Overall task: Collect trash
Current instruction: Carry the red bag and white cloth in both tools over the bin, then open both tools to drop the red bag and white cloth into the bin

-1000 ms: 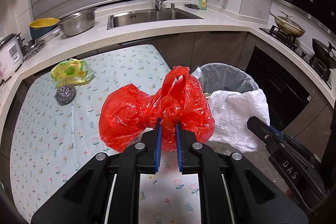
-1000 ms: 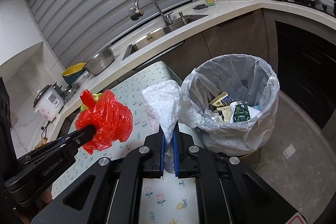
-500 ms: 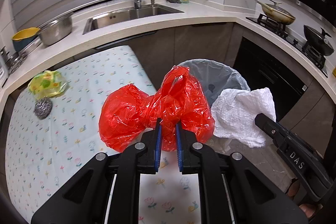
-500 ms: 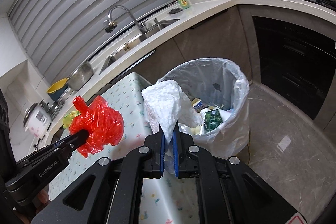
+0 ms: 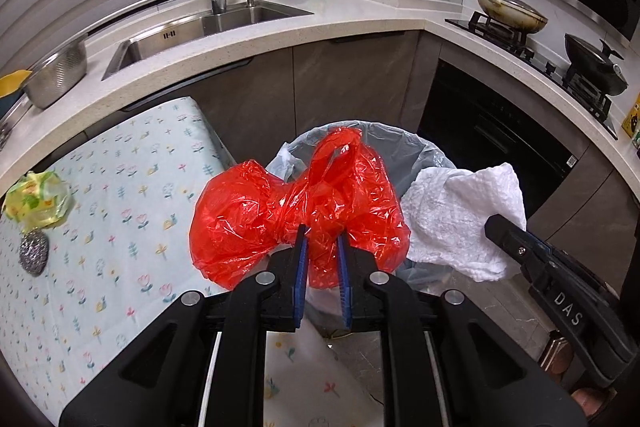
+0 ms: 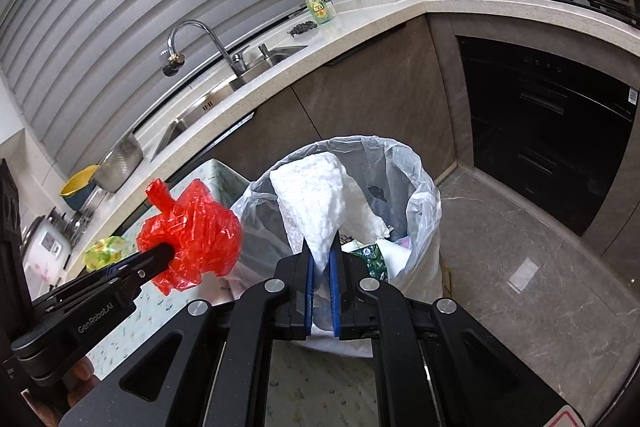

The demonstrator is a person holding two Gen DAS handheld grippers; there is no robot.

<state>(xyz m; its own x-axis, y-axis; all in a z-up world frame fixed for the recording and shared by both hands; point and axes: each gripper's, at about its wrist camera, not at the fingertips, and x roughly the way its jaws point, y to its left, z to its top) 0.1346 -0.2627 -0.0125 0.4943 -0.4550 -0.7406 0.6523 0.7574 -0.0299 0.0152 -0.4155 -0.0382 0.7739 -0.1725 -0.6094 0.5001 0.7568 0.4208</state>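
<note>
Left gripper (image 5: 321,241) clamps red bag (image 5: 296,215) | right gripper (image 6: 322,247) clamps white paper (image 6: 316,203) | lined bin (image 6: 420,187): packaging scraps inside

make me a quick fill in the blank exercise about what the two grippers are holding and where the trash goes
1. The left gripper is shut on a crumpled plastic bag coloured ____.
2. The right gripper pinches a white ____.
3. Both are held near the lined ____ on the floor.
4. A steel scourer lies on the patterned ____.

Missing words: red; paper towel; trash bin; tablecloth
</note>
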